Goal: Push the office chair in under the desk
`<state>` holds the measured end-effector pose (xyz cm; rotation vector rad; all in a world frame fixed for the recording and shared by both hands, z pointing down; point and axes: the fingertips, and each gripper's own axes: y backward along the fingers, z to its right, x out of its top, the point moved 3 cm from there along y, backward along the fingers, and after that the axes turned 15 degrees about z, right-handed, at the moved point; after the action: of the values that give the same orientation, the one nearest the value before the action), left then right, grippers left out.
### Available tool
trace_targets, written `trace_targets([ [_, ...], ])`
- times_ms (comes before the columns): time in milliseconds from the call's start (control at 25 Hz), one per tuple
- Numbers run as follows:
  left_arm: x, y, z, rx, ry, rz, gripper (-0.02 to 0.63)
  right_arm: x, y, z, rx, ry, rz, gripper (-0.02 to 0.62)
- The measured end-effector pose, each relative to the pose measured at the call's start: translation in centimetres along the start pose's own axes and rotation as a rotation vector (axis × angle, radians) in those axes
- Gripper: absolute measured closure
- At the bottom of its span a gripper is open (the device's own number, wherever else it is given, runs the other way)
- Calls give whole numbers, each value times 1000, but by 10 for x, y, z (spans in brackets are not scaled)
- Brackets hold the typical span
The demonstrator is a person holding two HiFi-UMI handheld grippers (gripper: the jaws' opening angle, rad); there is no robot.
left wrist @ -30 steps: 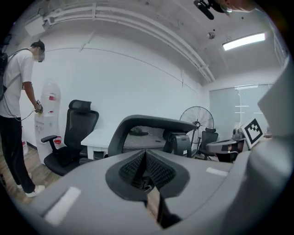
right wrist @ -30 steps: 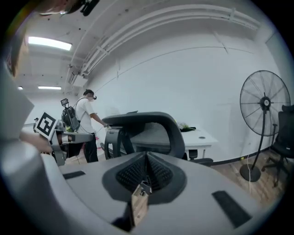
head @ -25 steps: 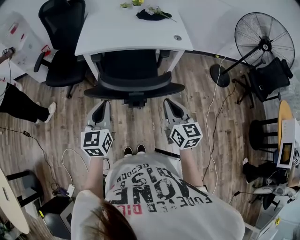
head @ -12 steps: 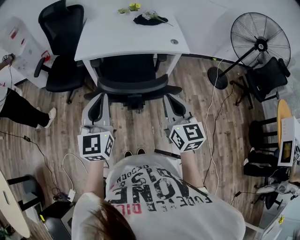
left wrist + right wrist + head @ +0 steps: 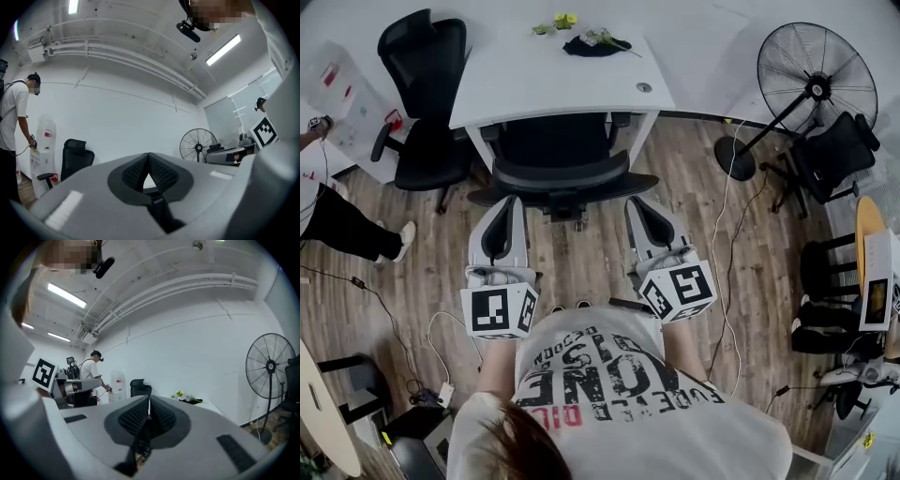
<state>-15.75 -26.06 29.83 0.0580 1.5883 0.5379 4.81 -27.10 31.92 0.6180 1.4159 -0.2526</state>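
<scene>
The office chair [image 5: 562, 169] sits at twelve o'clock, its seat under the desk [image 5: 553, 80]. My left gripper [image 5: 506, 206] and right gripper [image 5: 637, 206], both clenched on nothing, hang clear of its backrest. They have drawn back toward six o'clock since a second ago.

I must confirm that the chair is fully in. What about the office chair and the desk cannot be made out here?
- Office chair wheels and front of seat: head view, hidden by the white desk and its own backrest.
- Same chair, gripper views: hidden behind the left gripper and right gripper themselves.
- Dark item with flowers on the desk: head view, too small to name.
</scene>
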Motion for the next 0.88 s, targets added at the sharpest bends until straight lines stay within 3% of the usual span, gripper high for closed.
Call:
trace_targets([
  [360,12,10,26,-3,-91,41,594,5,18,-12,57,11,9,575],
  [640,-10,28,35,28,-80,3,594,-2,24,-16,104,66,-1,575],
  [880,-29,35,41,21,-84,-29,594,-19,25,-26,145,51,-16,575],
])
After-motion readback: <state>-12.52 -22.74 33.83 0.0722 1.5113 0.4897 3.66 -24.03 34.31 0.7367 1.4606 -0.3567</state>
